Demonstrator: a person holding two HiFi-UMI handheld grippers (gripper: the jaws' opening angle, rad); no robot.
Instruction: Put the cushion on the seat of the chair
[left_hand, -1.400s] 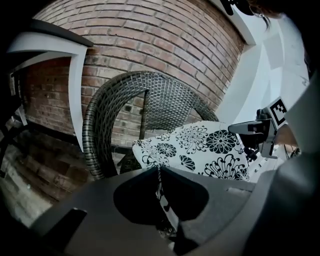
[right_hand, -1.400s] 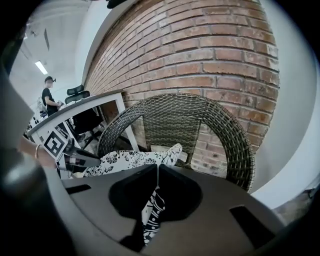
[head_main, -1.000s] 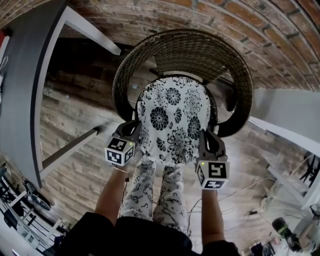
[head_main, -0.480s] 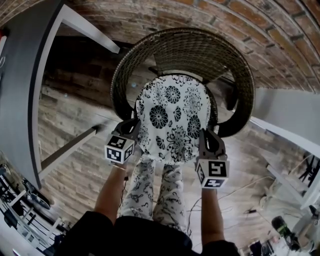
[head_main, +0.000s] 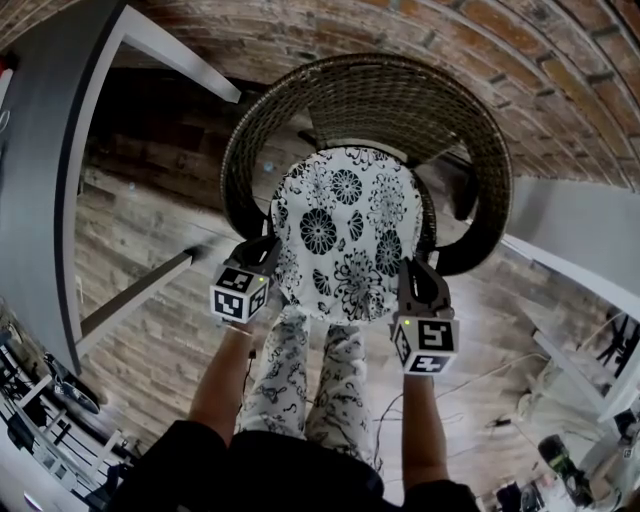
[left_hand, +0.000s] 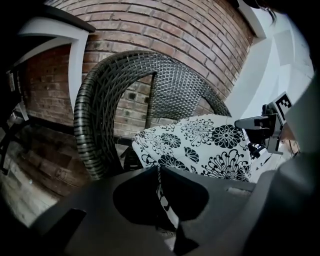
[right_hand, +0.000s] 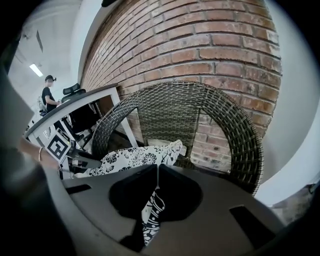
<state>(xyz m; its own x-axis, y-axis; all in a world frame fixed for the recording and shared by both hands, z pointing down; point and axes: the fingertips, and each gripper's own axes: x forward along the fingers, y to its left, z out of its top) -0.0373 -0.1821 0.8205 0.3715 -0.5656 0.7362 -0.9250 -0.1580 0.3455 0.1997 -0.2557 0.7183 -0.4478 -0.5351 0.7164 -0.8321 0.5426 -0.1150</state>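
A round white cushion (head_main: 346, 232) with black flower print hangs over the seat of a dark wicker chair (head_main: 370, 100). My left gripper (head_main: 268, 252) is shut on the cushion's near left edge (left_hand: 159, 186), and my right gripper (head_main: 410, 272) is shut on its near right edge (right_hand: 152, 207). In the left gripper view the cushion (left_hand: 205, 147) stretches toward the right gripper (left_hand: 260, 125), in front of the chair's curved back (left_hand: 110, 100). In the right gripper view the cushion (right_hand: 135, 156) lies level before the chair (right_hand: 200, 120). The seat below is mostly hidden by the cushion.
A brick wall (head_main: 330, 30) stands right behind the chair. A grey table (head_main: 50, 150) with white legs is to the left, a white surface (head_main: 580, 230) to the right. The person's patterned trouser legs (head_main: 300, 390) stand just in front of the chair. A person (right_hand: 48, 95) is far off.
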